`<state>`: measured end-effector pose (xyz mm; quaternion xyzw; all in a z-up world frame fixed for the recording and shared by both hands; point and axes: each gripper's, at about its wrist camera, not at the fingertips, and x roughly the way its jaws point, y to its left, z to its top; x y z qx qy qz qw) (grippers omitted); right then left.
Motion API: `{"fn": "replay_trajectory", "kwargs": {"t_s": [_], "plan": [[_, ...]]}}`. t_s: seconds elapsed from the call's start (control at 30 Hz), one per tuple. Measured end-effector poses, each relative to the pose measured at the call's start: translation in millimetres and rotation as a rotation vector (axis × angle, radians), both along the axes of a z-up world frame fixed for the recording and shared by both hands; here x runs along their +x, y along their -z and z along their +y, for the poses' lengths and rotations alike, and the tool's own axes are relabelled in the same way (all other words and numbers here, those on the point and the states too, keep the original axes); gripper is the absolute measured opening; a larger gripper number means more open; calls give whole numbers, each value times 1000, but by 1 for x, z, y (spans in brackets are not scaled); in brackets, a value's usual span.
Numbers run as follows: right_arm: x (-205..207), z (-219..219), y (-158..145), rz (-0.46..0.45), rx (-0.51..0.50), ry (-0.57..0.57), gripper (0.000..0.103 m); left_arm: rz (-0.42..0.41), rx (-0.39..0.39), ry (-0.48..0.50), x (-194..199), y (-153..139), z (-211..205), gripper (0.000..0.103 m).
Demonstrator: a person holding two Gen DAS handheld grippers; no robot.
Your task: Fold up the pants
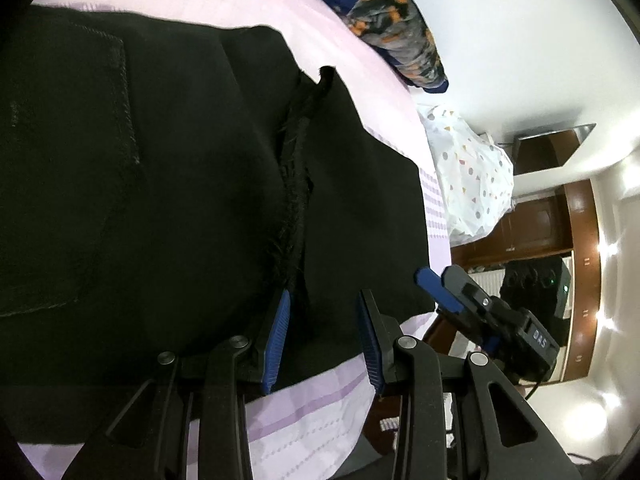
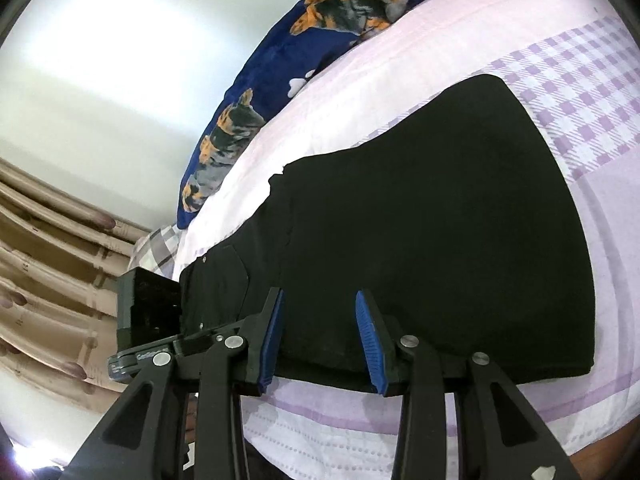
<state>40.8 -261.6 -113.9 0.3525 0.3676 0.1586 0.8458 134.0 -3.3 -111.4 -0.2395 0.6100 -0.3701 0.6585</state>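
Right wrist view: black pants (image 2: 420, 220) lie folded flat on the bed (image 2: 440, 40).

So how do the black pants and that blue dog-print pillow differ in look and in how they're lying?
The black pants are plain and dark; the pillow is blue with orange-and-grey dogs. The pants lie flat near the bed's front edge, in front of the right gripper; the pillow sits plump at the far side. Both rest on the lilac bedsheet.

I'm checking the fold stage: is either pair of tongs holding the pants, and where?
Neither. Both the left tongs and right tongs stand open over the near edge of the pants, gripping nothing.
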Motion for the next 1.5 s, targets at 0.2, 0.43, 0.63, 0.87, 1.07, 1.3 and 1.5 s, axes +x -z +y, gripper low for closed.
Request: {"fn": "replay_trajectory", "kwargs": {"t_s": [0.2,0.43,0.63,0.87,1.07,1.3,1.5], "plan": [[1,-2,2,-1,6,13,36,13,8,16,0,6,-14,34],[0,-9,6,19,22,35,36,-24,62,10,-8,7,-18,7],[1,-10,7,34,21,47,36,-92,111,-1,-19,-5,-19,4],[6,-9,11,61,8,46,36,-48,118,-23,-19,1,-11,4],[9,-10,20,105,-23,65,36,-78,160,-1,-16,-1,-19,10],[13,-9,26,142,-85,80,34,-200,217,0,-20,-20,-19,24],[31,2,18,133,-174,72,36,-402,307,-178,-32,-51,28,33]]}}
